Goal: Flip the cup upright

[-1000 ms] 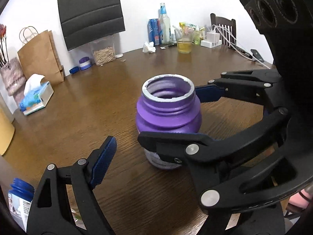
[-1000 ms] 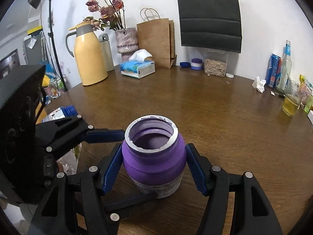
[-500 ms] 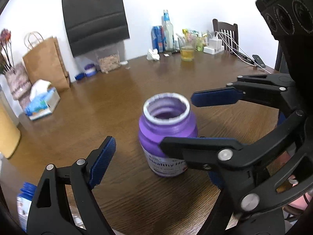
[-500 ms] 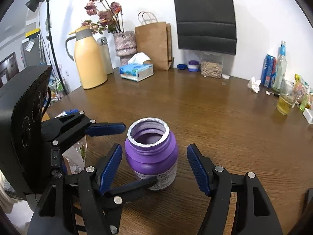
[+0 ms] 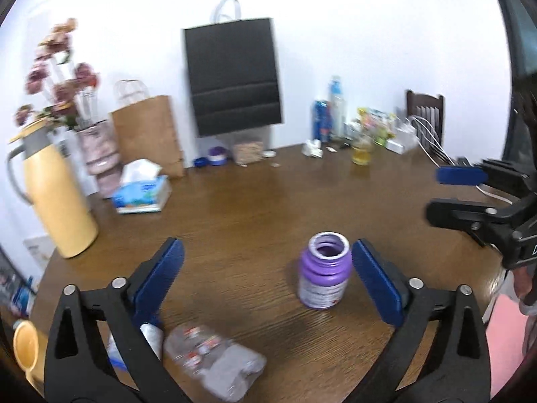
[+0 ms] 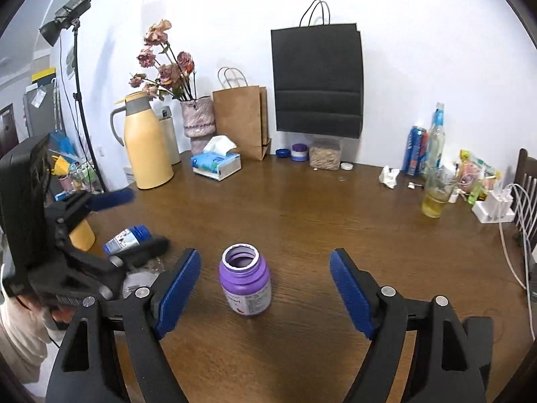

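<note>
Surface (image 6: pixel 302 208): brown wood, carrying everything below.
Right tool (image 6: pixel 265 288): spread wide, holding nothing, its blue pads on either side of the cup without touching.
Left tool (image 5: pixel 268 277): also spread wide and empty, right pad just beside the cup.
Cup (image 6: pixel 245 280): purple, standing upright, mouth up, near the surface's front edge.
</note>
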